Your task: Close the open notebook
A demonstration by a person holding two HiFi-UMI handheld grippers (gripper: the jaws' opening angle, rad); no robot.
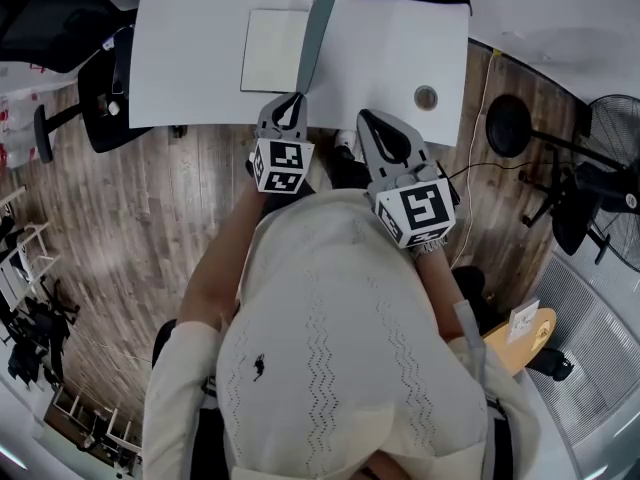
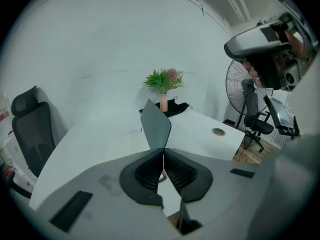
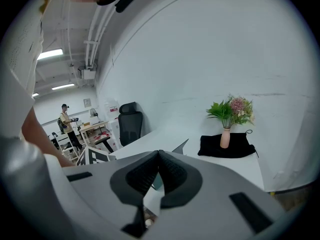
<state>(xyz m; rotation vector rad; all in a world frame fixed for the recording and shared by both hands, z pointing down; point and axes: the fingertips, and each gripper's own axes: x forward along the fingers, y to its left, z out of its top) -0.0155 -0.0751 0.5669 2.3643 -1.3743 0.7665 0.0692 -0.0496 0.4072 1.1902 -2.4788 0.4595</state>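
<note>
The white rectangular table (image 1: 190, 58) has loads of bare top either side of the open cream-paged notebook (image 1: 272, 50), which lies flat near the front edge. Its grey cover (image 1: 315, 43) stands nearly upright, with the bottom edge pinched tight in the left gripper (image 1: 296, 100), which tilts downward. The right gripper (image 1: 366, 118) hangs just beside it at the table edge, jaws together, nothing in them. On the far side a small pink vase (image 2: 164, 102) holds green leaves and pink flowers and stands on a black cloth (image 3: 235, 148).
</note>
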